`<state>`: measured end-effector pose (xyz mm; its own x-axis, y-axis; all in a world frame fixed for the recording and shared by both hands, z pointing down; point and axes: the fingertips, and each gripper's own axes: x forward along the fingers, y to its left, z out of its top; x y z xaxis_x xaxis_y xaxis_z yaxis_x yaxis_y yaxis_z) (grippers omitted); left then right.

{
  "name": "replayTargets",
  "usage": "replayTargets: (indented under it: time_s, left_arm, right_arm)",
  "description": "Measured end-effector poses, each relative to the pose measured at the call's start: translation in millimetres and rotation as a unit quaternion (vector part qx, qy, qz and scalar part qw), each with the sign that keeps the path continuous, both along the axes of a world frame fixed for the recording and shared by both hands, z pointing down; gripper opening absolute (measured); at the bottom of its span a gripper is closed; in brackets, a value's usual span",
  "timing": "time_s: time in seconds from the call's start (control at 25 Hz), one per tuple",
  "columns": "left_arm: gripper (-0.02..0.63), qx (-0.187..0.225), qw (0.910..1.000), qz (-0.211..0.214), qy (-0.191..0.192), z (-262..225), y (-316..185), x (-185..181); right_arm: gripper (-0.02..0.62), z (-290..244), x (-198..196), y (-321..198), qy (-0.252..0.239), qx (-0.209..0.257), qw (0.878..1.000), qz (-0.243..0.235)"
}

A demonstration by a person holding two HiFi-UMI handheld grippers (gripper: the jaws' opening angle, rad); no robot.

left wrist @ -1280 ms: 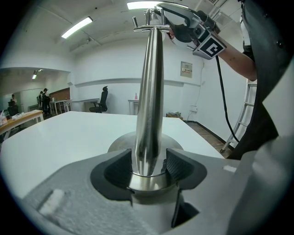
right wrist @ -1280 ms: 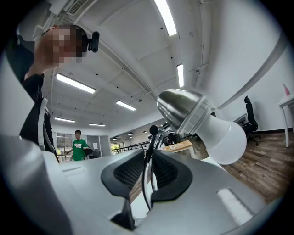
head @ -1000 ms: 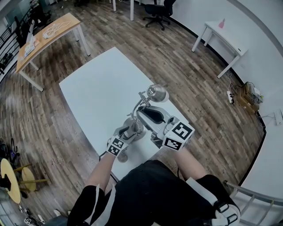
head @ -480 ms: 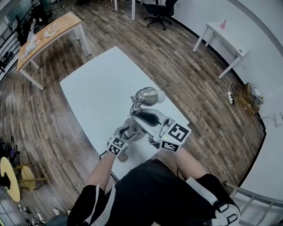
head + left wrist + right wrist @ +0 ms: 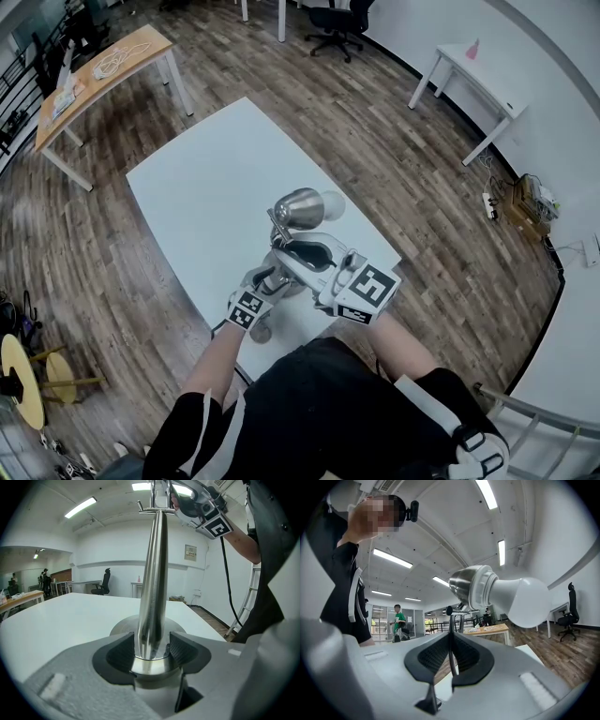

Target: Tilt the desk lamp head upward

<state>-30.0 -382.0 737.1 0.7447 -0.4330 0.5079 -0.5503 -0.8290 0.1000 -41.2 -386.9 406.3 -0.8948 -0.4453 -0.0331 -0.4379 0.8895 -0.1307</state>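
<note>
A silver desk lamp stands near the front right corner of the white table [image 5: 202, 192]. Its metal shade [image 5: 296, 207] lies roughly level, and the white bulb [image 5: 330, 203] points right. My left gripper [image 5: 275, 279] is shut on the lamp post [image 5: 153, 573] just above the round base [image 5: 121, 626], one pad on each side [image 5: 151, 654]. My right gripper [image 5: 282, 245] is higher up, under the shade. It is shut on a thin metal arm [image 5: 451, 637] of the lamp, with shade [image 5: 469, 588] and bulb [image 5: 525, 603] just beyond the jaws [image 5: 451, 660].
The table's right edge [image 5: 375, 239] runs close to the lamp. A wooden table [image 5: 103, 61] stands at the back left, an office chair [image 5: 336, 23] at the back, and a white desk [image 5: 473, 80] at the back right. Another person [image 5: 397, 620] stands far off.
My right gripper has moved left and closer to the lamp post, taking the thin arm with it. The lamp head has swung left, so the bulb now shows from the side.
</note>
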Motion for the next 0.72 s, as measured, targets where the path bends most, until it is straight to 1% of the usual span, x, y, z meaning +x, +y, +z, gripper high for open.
replayTargets:
  time_s: [0.28,0.4,0.72]
  left_arm:
    - [0.238,-0.001,1.0000,-0.001,0.004,-1,1,0]
    - [0.238,0.003,0.9999,-0.004,0.010,-6,0,1]
    - [0.238,-0.003,1.0000,-0.002,0.009,-1,0,-1]
  right_arm:
    - [0.028,5,-16,11,0.035,0.035,0.999,-0.017]
    - [0.028,3,-19,14,0.039,0.037,0.998,-0.020]
    - [0.026,6,-23,14,0.050,0.049,0.997,-0.019]
